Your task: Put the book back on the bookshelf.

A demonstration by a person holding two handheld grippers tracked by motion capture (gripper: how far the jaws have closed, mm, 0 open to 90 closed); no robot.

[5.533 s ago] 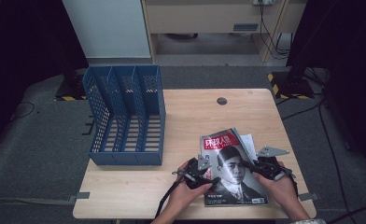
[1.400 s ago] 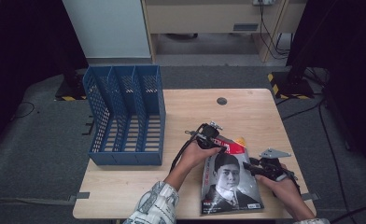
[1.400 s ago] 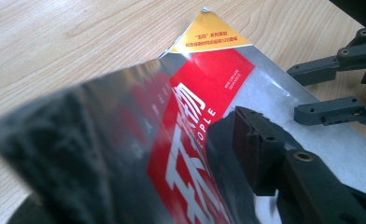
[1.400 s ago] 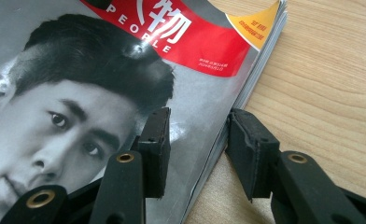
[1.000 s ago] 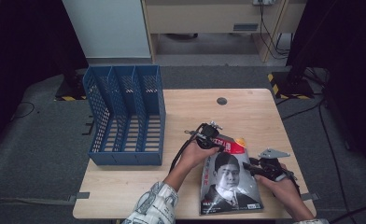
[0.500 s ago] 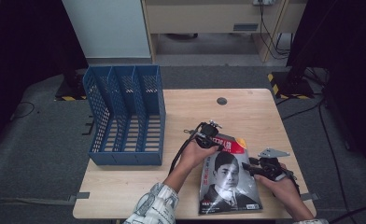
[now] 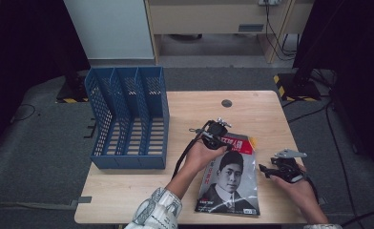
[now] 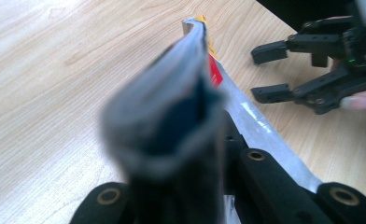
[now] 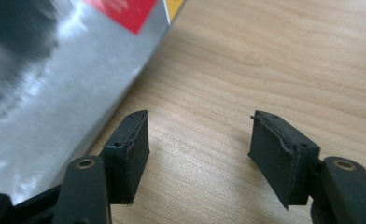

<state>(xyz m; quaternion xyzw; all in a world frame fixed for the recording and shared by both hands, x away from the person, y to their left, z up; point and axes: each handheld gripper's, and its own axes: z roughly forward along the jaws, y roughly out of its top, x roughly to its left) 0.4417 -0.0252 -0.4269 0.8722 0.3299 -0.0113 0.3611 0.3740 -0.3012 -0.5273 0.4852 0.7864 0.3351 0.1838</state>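
Your left gripper (image 7: pixel 222 135) now has its jaws squeezed tight on the top edge of the magazine (image 7: pixel 230 179). In the left gripper view the pages (image 8: pixel 172 107) bunch up between the black jaws, and that top edge has come up off the wooden table (image 7: pixel 194 107) compared with a moment ago, when the magazine lay flatter. The bottom part with the big face on the cover looks like it rests on the table near you, though you cannot be sure of that.

Your right gripper (image 7: pixel 267 171) has just been opening its jaws. In the right gripper view they stand apart with only bare wood between them, and the shiny cover (image 9: pixel 55 74) is just beside the left jaw, not in it. So the right side has let go and the left side carries the magazine alone.

This looks like the start of lifting it toward the blue file rack (image 7: pixel 128 119), which stands well apart on the left. Hold gently, the pages may bend or slip
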